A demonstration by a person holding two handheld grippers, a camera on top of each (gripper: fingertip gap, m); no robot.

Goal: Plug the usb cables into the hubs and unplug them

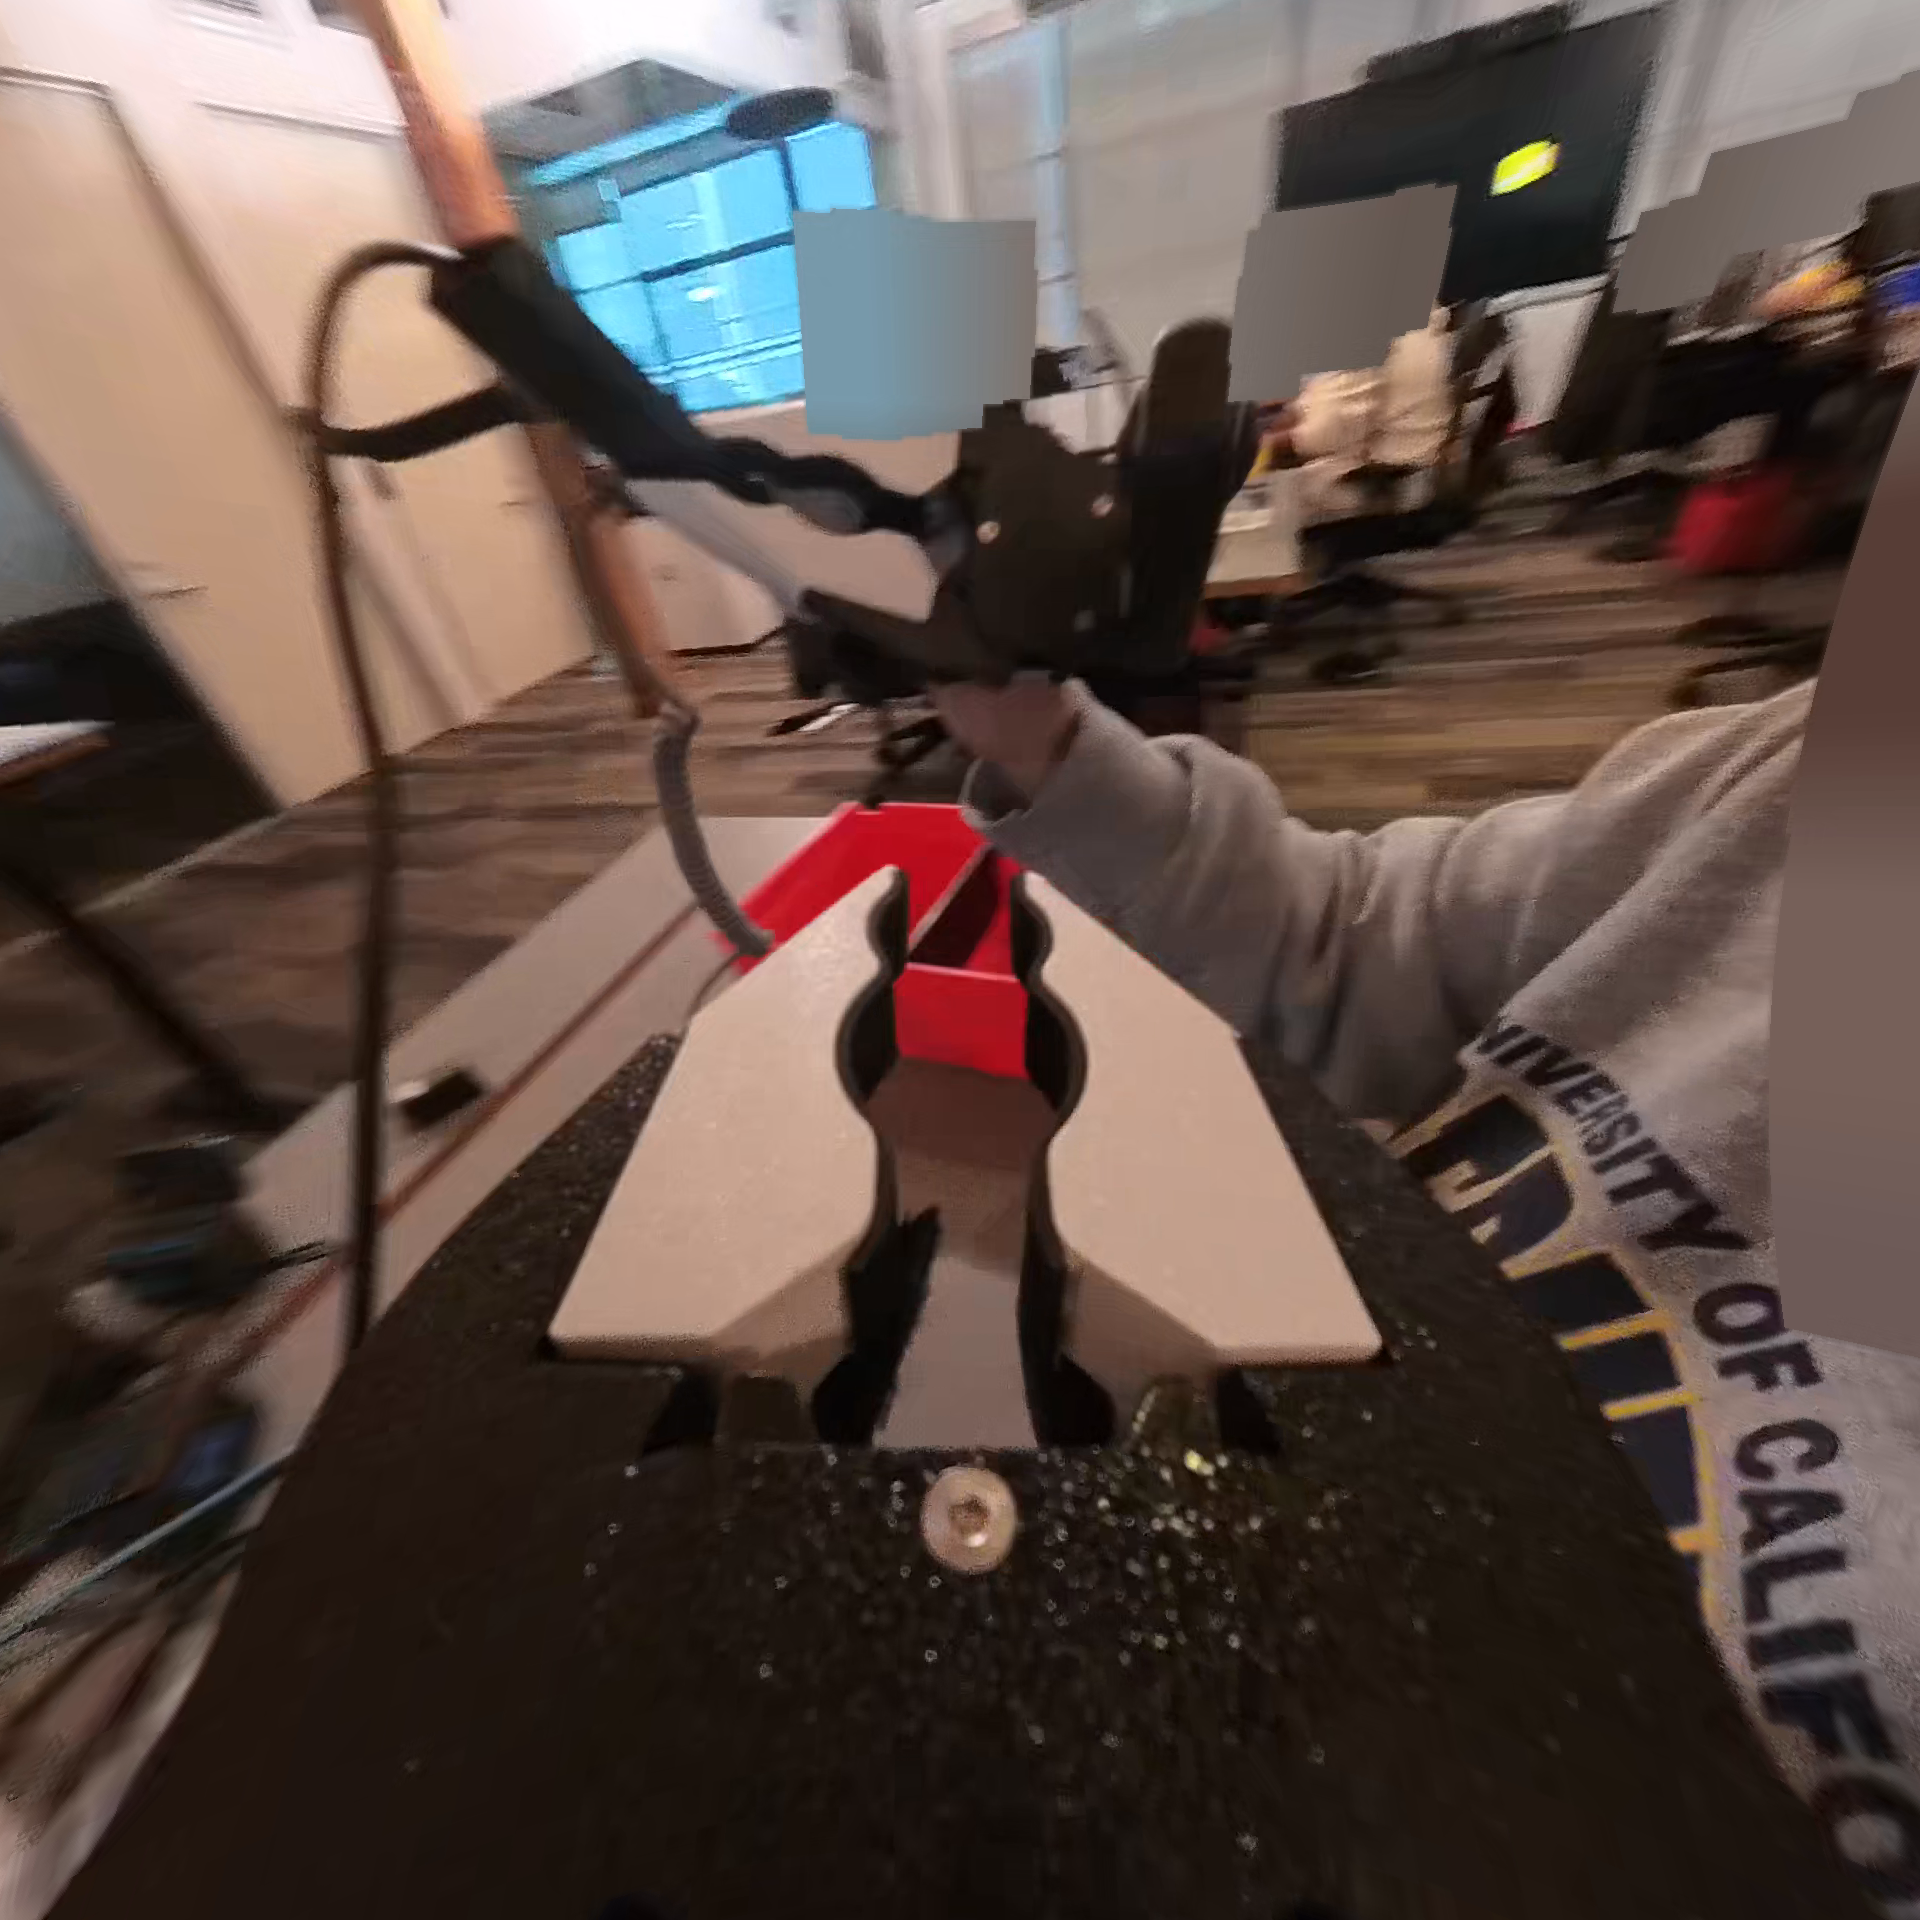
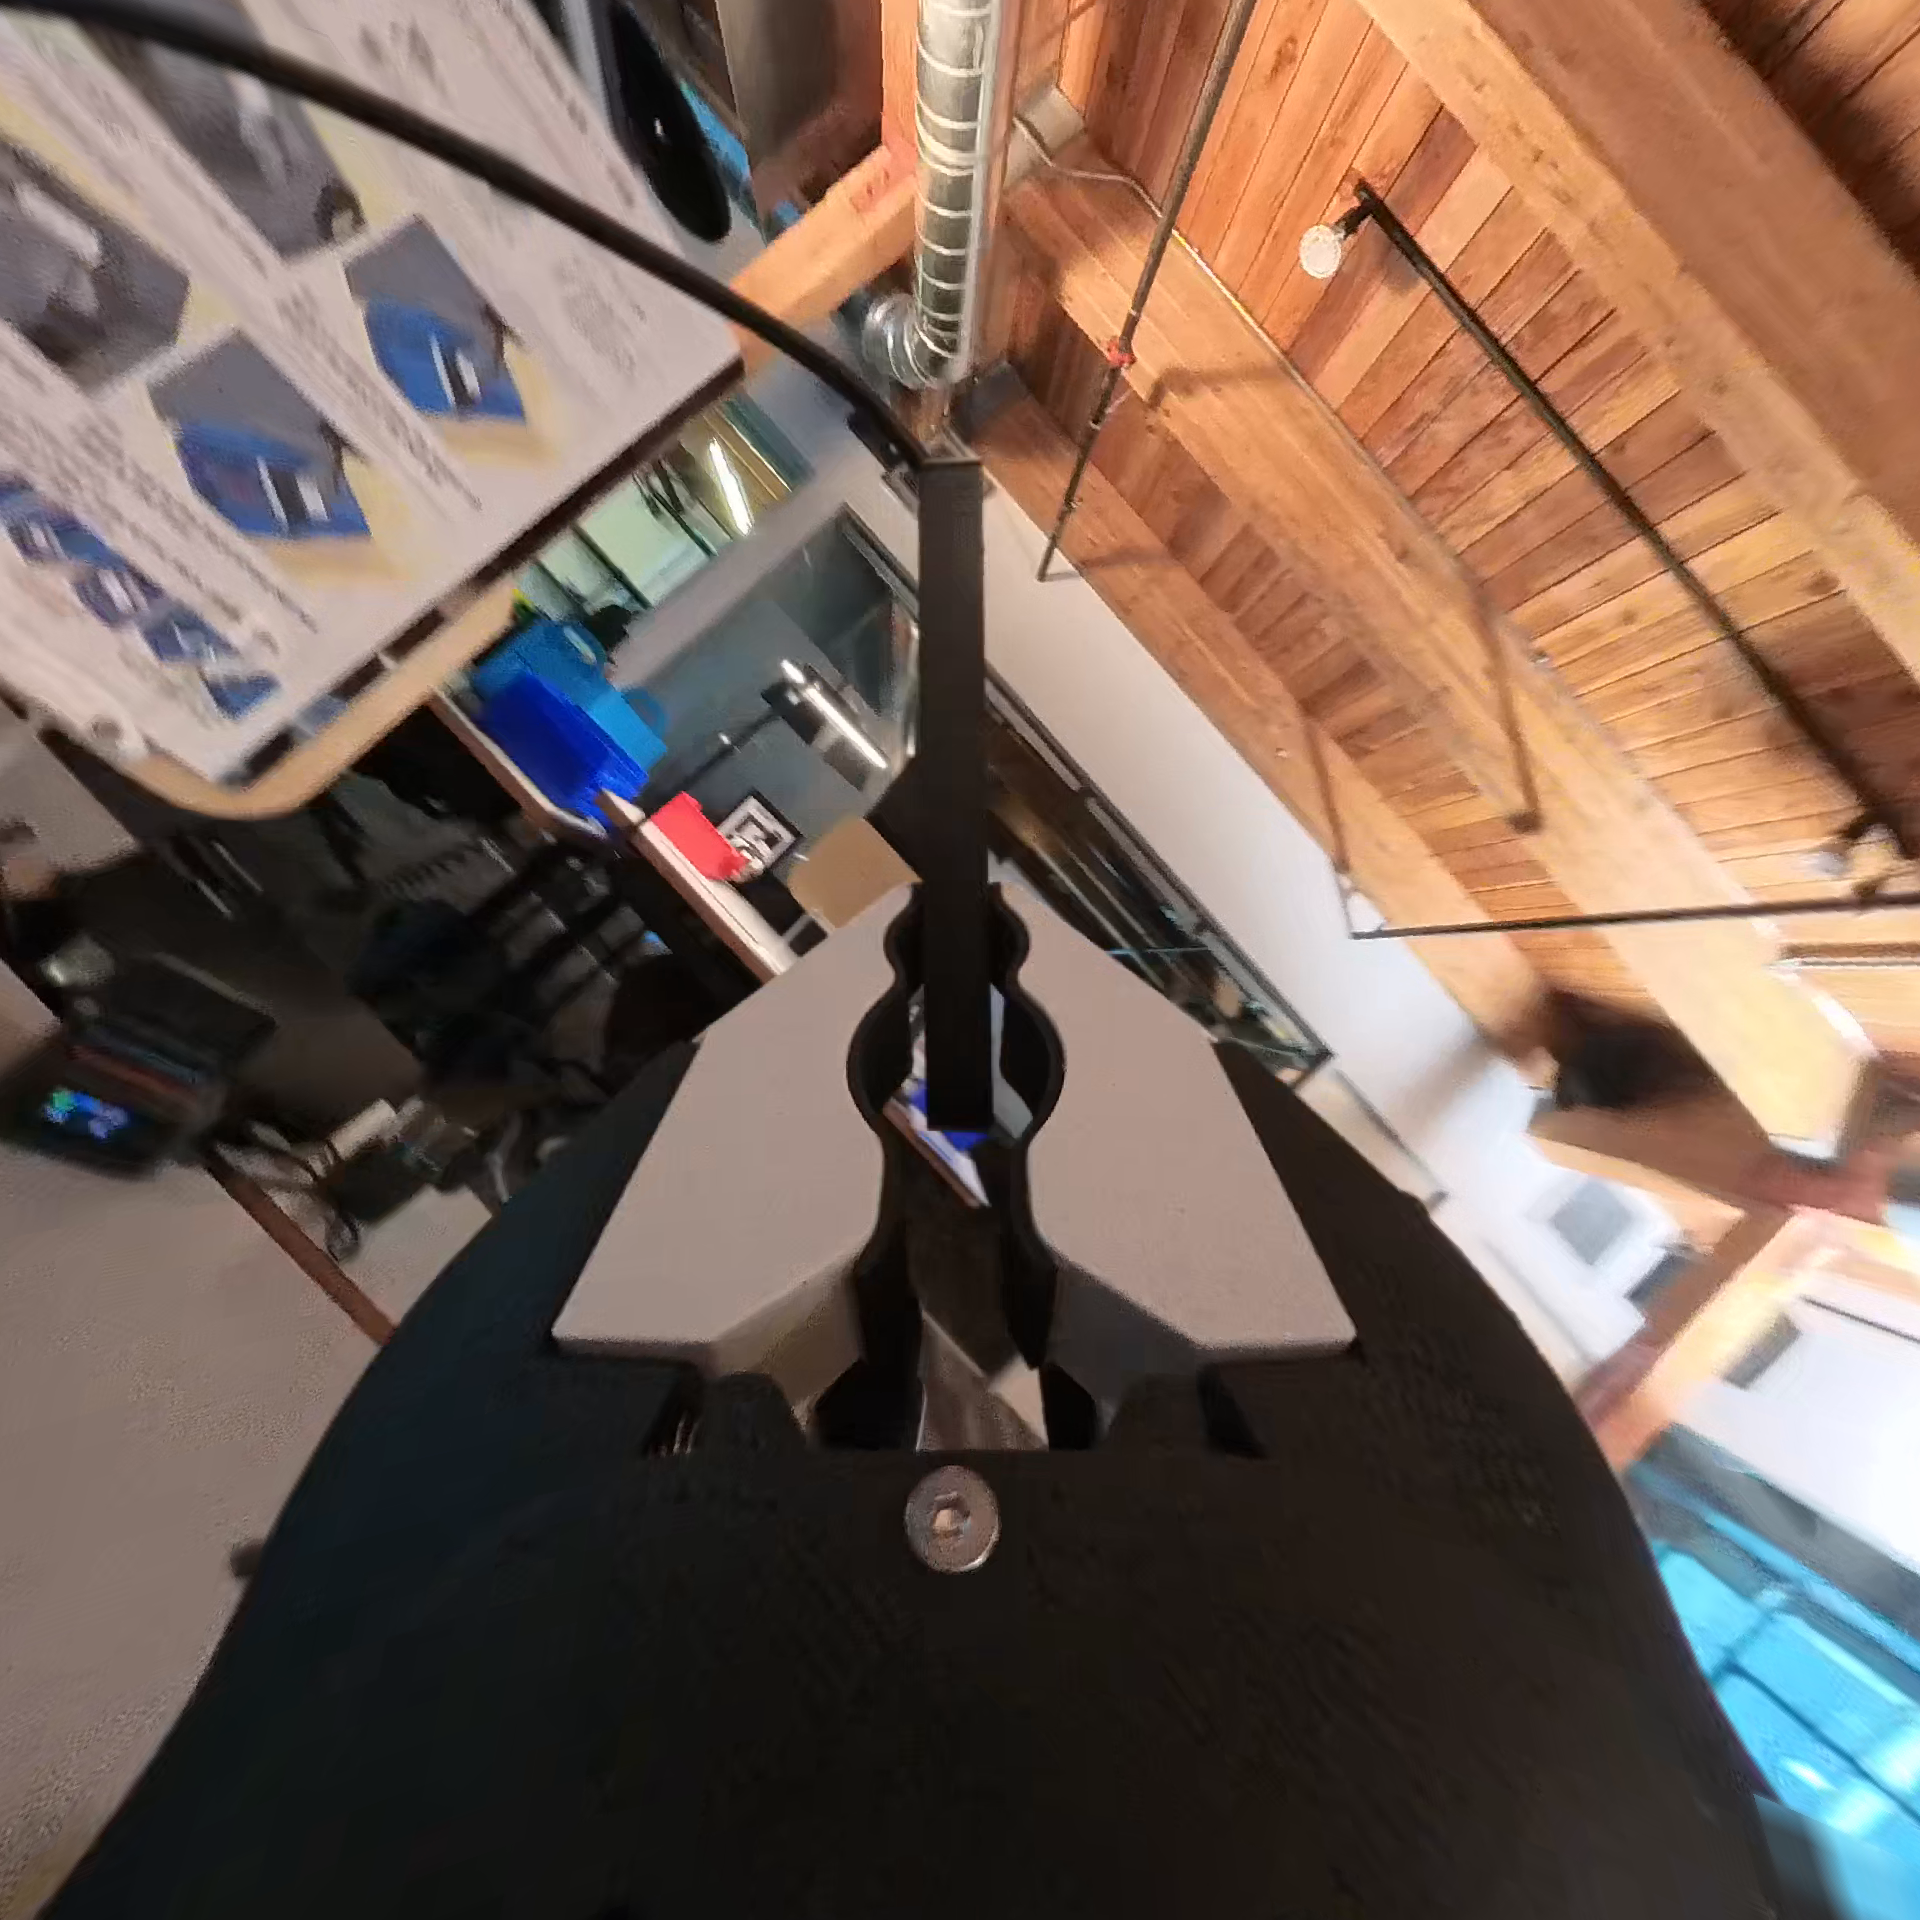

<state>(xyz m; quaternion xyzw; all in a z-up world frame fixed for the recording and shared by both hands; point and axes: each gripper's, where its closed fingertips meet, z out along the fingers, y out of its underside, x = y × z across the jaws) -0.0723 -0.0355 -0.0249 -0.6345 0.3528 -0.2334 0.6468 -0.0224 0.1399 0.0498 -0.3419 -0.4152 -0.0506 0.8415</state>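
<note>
The tabletop [image 1: 582, 997] runs away from the left gripper [image 1: 958, 935] as a long pale slab, with a red bin [image 1: 935, 883] sitting on it straight ahead, just beyond the fingertips; no hub plainly shows on it in either view, so the target of the next plug-in cannot be placed from here; the right gripper [image 1: 1029, 582], seen from the left wrist view, is raised well above the tabletop by a hand [image 1: 1003, 727] in a grey sleeve [image 1: 1299, 935], its wrist cocked upward so that its own camera looks at the wooden ceiling [image 2: 1455, 416]; in it sits a slim black hub [image 2: 951, 790], pinched near its lower end, its long axis running straight out along the fingers and away from the gripper, with a black cable [image 2: 540, 197] leaving its far end and curving off to the upper left; the left gripper stands slightly spread with nothing between its fingers, low over the tabletop and level; a grey braided cable [image 1: 691, 831] hangs down just left of the red bin, nearer to the left gripper than to the right; judging by this, the left one is better placed to fetch a plug while the right steadies the hub.
</note>
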